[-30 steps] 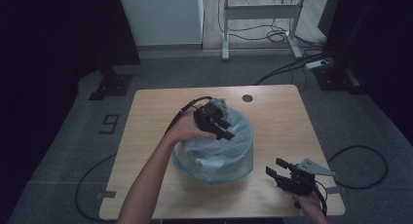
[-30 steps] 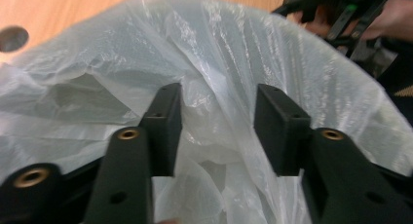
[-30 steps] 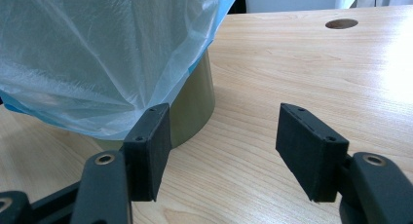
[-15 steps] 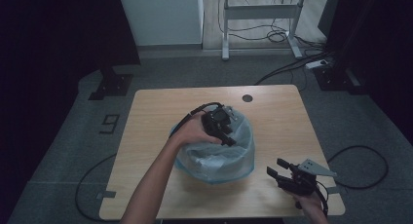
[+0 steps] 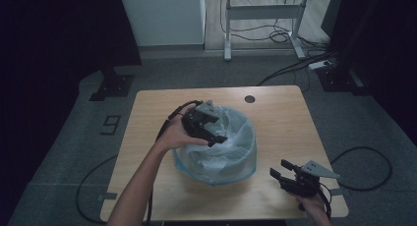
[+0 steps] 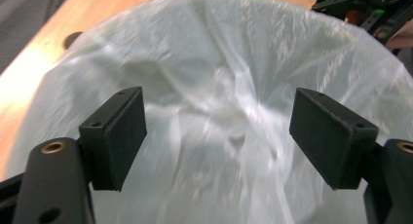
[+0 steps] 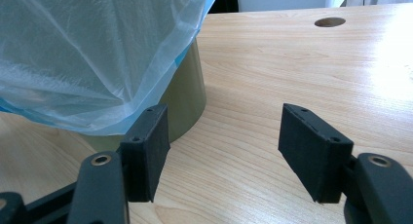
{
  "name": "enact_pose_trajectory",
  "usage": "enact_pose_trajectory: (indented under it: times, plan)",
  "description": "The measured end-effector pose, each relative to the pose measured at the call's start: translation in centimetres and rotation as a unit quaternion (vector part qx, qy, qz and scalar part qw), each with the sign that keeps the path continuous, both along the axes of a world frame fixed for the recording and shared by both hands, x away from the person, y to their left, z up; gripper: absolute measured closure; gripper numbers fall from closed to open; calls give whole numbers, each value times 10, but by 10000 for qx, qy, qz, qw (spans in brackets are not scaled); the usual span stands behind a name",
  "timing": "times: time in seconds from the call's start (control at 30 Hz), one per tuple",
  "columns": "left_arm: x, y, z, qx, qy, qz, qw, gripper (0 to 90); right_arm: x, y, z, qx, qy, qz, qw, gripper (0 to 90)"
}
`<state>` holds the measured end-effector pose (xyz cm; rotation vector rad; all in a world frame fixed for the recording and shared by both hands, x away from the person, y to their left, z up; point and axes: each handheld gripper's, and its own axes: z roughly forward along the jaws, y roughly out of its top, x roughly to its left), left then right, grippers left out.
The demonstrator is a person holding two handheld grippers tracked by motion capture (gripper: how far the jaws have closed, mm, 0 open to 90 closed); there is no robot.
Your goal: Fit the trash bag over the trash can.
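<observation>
Both jaws gape: left gripper [image 5: 212,132], just opening, reaches over the bag-lined bin [image 5: 216,159]; right gripper [image 5: 281,173] level beside it.

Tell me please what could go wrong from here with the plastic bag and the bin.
1. The left gripper hangs over the bin's mouth, and its jaws have just been opening with nothing between them. The loose plastic bag may slip back into the bin.
2. The bag's edge hangs only partly down the bin's wall, so a pull might lift it off the rim.
3. The right gripper waits open beside the bin, not steadying it; the light bin could slide on the table.
</observation>
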<state>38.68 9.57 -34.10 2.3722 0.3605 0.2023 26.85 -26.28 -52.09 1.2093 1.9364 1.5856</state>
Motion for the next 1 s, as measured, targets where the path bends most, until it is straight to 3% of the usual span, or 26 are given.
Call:
enact_pose_trajectory:
  times: [0.23,0.47,0.5,0.6,0.9,0.93,0.97,1.0]
  plan:
    - [-19,34,3,-441,-124,217,9987,209,0,0,-1,-19,28,-27,10000,343]
    - [-49,79,-5,-941,-219,476,9942,208,0,2,-2,-98,49,8,9999,341]
    - [-49,79,-5,-941,-219,476,9942,208,0,2,-2,-98,49,8,9999,341]
    - [-66,101,-15,-1138,-274,676,9908,209,-1,4,-2,-129,42,29,9999,339]
    - [-97,138,-39,-1257,-308,965,9869,207,0,4,-4,-160,60,14,9999,339]
    - [-103,147,-45,-1323,-312,1050,9851,207,0,4,-4,-168,54,14,9998,339]
    - [-103,147,-45,-1323,-312,1050,9851,207,0,4,-4,-168,54,14,9998,339]
    - [-109,156,-52,-1402,-295,1138,9831,207,0,4,-3,-169,52,11,9998,339]
